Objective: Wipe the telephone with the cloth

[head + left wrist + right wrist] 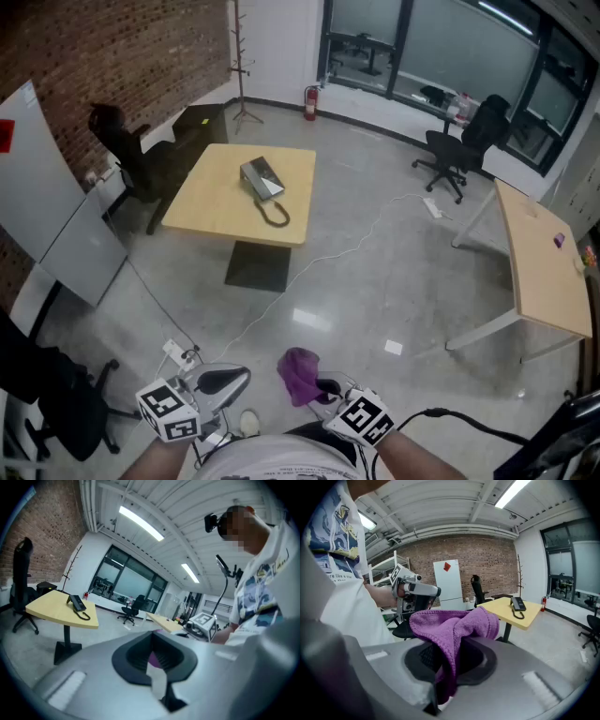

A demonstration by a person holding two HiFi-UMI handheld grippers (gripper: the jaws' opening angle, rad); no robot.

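Note:
A dark desk telephone (262, 177) with a coiled cord lies on the yellow square table (211, 206), far across the floor from me. In the left gripper view the telephone (77, 603) shows at the far left. The right gripper view has the telephone (517, 603) at the far right. Both grippers are held close to my body. My right gripper (322, 386) is shut on a purple cloth (300, 373), which bunches up above the jaws (454, 623). My left gripper (229, 379) is shut with nothing in it.
A black office chair (122, 150) stands at the table's left, beside a whiteboard (37, 197). Another chair (459, 145) and a long yellow table (539, 262) are at the right. A white cable (328, 253) runs across the grey floor. A black chair (56, 403) is near my left.

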